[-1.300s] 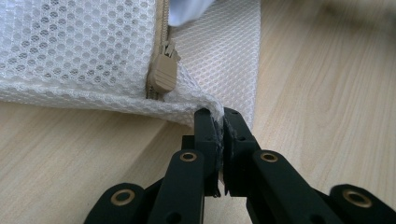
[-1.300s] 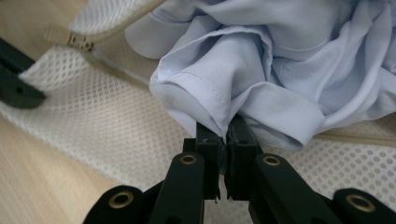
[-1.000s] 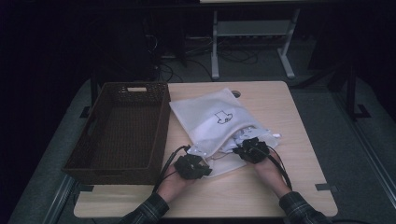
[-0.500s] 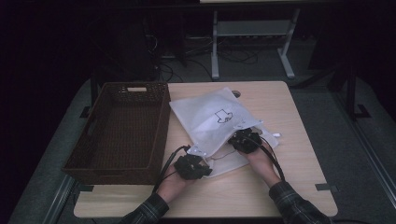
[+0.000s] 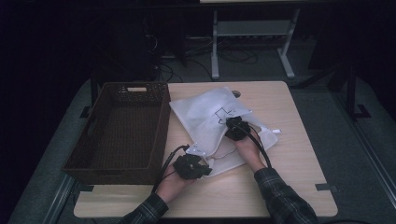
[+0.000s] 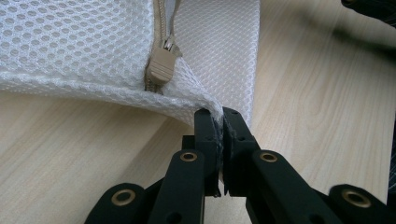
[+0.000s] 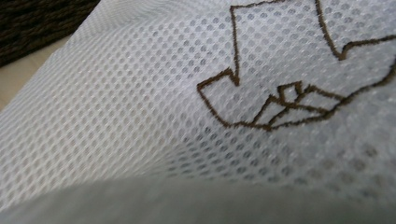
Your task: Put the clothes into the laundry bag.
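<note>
**Left gripper view: jaws pinched on the mesh bag's corner**

Left gripper view shows your left gripper (image 6: 219, 122) closed tight on a fold of the white mesh bag (image 6: 74, 46), right at the bag's corner. The netting is caught between the two black jaws and pulled up off the wooden table (image 6: 317, 102). The beige zipper pull (image 6: 161, 67) hangs just beyond the pinched corner, at the end of the zipper line.

From the high view, the mesh bag (image 5: 205, 114) lies on the table (image 5: 299, 140) just beside the dark wicker basket (image 5: 122, 128), its near-left corner almost touching the basket's long wall. Your left gripper (image 5: 198, 156) sits at that near corner of the bag, close to the basket's near end. Your right gripper (image 5: 236, 128) rests farther along the bag, away from the basket, on top of the fabric near the brown outline drawing (image 5: 224, 112) — your hand behind it lies over the bag's near edge.

Right gripper view looks straight onto the bag's netting at close range, with the brown stitched drawing (image 7: 285, 93) across the upper right and a strip of the basket (image 7: 37, 23) in the top left corner. No jaw tips show there, and in the high view the gripper's body covers them — so I cannot tell whether your right gripper is spread or closed.
</note>
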`<state>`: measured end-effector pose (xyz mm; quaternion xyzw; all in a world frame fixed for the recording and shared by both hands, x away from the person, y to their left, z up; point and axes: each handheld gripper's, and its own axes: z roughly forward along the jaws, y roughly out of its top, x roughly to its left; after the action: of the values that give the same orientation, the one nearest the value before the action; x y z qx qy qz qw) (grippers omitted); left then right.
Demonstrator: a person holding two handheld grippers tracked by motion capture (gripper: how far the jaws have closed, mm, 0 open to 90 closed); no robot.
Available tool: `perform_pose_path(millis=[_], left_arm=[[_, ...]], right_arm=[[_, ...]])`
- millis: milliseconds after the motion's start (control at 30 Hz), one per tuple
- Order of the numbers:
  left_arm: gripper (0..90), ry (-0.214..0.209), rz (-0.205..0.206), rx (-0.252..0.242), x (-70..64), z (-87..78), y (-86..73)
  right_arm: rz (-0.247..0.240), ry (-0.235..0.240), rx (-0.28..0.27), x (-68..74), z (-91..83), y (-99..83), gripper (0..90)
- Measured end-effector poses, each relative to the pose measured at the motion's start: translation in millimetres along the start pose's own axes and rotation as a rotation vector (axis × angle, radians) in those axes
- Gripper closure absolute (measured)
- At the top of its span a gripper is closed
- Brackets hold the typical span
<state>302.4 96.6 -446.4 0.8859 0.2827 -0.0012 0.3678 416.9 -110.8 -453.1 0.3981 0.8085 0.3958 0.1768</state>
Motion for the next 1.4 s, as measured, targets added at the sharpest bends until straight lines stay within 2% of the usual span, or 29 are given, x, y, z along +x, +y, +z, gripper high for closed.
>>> perform_pose_path(millis=[200,233,300,333,433,467,500,600,633,667,767,900,1000,1033,1100,1133,1233,1267,1400], left_arm=[[86.6,0.001,-0.002,-0.001,2.1,-1.2,-0.7],[86.5,0.000,-0.001,-0.003,2.2,-0.8,-0.7],[86.5,0.000,-0.001,-0.003,2.2,-0.7,-0.7],[86.5,0.000,0.000,-0.002,2.8,-0.7,-0.7],[86.4,0.001,0.000,-0.003,3.2,-0.7,-0.8],[86.4,0.000,0.002,-0.002,3.6,-0.6,-0.7],[86.4,0.000,0.001,-0.002,3.4,-0.3,-0.6],[86.3,0.000,0.004,-0.001,3.5,-0.2,-0.5],[86.3,0.000,0.004,-0.001,3.5,-0.2,-0.5],[86.3,0.000,0.004,0.000,3.7,-0.2,-0.5],[86.2,0.001,0.004,-0.001,3.4,-0.4,-0.6],[86.2,0.001,0.005,-0.003,4.1,-1.5,-0.9],[86.1,-0.001,0.008,-0.002,4.6,-1.3,-0.9],[86.1,-0.001,0.008,-0.002,4.6,-1.3,-0.9],[86.1,-0.003,0.008,-0.003,4.9,-1.5,-0.8],[86.1,-0.004,0.008,0.000,5.1,-1.6,-0.8],[86.1,-0.006,0.006,0.001,5.4,-1.2,-0.8],[85.9,-0.007,0.005,0.003,5.5,-1.2,-0.8],[85.9,-0.008,0.003,0.001,6.0,-0.3,-0.9]], right_arm=[[0.000,0.001,0.008,0.7,1.9,0.9,85.2],[-0.012,0.012,0.016,0.9,-1.7,-0.1,83.1],[-0.006,0.017,0.020,1.3,-3.2,-0.5,81.8],[-0.013,0.034,0.027,2.2,-9.0,-2.1,77.1],[-0.017,0.050,0.030,2.0,-15.2,-4.2,73.2],[-0.019,0.055,0.036,1.9,-19.0,-5.4,70.9],[-0.026,0.074,0.046,1.7,-29.3,-8.4,64.6],[-0.036,0.089,0.059,1.5,-44.1,-13.7,60.1],[-0.036,0.089,0.059,1.5,-44.1,-13.7,60.1],[-0.035,0.115,0.066,-0.6,-56.0,-18.6,56.9],[-0.026,0.143,0.069,-3.0,-68.0,-23.1,53.8],[-0.034,0.151,0.064,-6.7,-84.1,-28.0,49.6],[-0.054,0.125,0.055,-13.8,-98.8,-33.3,46.5],[-0.054,0.125,0.055,-13.8,-98.8,-33.3,46.5],[-0.036,0.115,0.039,-22.8,-108.6,-38.9,44.6],[-0.023,0.087,0.039,-33.3,-115.9,-45.1,43.7],[0.003,0.045,0.045,-49.5,-123.5,-53.4,42.7],[0.017,0.016,0.044,-58.7,-126.7,-57.6,42.6],[0.105,-0.021,0.045,-86.9,-129.2,-70.8,41.6]])
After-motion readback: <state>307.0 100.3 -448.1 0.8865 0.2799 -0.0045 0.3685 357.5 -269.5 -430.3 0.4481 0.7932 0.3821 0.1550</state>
